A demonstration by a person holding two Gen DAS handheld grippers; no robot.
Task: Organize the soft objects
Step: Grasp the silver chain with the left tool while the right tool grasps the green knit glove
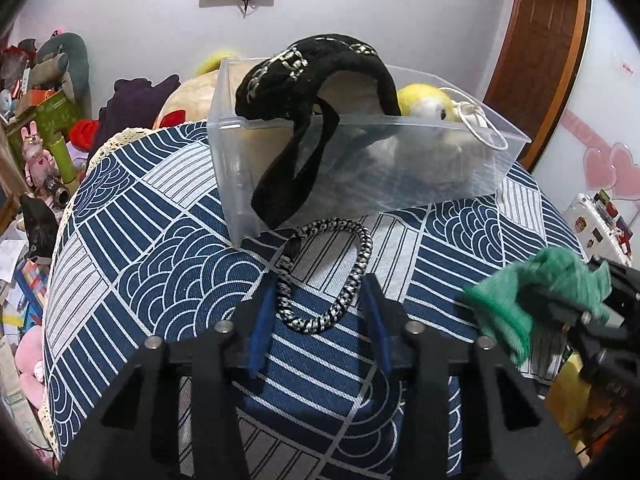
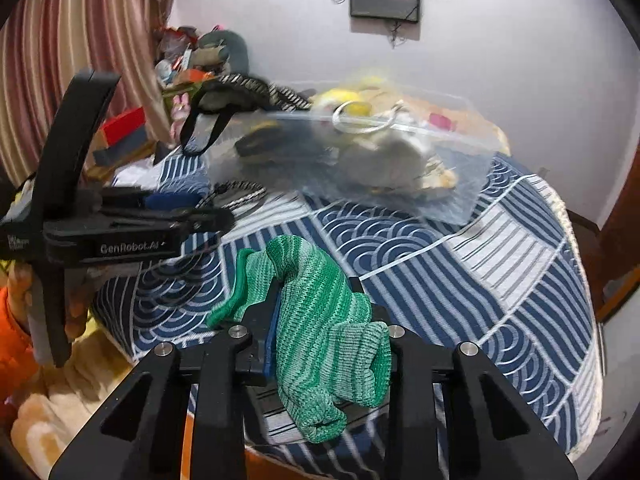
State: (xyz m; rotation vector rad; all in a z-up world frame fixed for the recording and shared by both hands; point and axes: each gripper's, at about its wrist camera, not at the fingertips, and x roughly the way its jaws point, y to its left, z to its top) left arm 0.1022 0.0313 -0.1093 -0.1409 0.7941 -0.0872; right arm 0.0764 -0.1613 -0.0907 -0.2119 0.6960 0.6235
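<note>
The carrying surface is a round worktop (image 1: 132, 240) under a blue-and-white patterned cloth, and the clear plastic bin (image 1: 360, 160) stands toward its far edge, already holding a black strapped item (image 1: 320, 80) draped over its near rim, a yellow plush toy (image 1: 424, 100) and a grey soft item. Judge the step in hand as two deliveries to that bin: carry the green knit cloth (image 2: 324, 320) over the near rim before you release it, and keep it high enough that its hanging end does not snag the rim or the black strap. Your right tongs (image 2: 320, 344) are clamped on that cloth, which bunches between the blue pads and droops over both sides; they hover above the near edge of the worktop, aimed at the bin. Your left tongs (image 1: 320, 320) stand spread wide, holding nothing, low over the cloth near the middle of the worktop, with the braided black-and-white cord loop (image 1: 324, 276) lying flat between the two fingers just in front of the bin. Lower until the pads bracket the braid, then close on one side of the loop, not on the tablecloth beneath.
</note>
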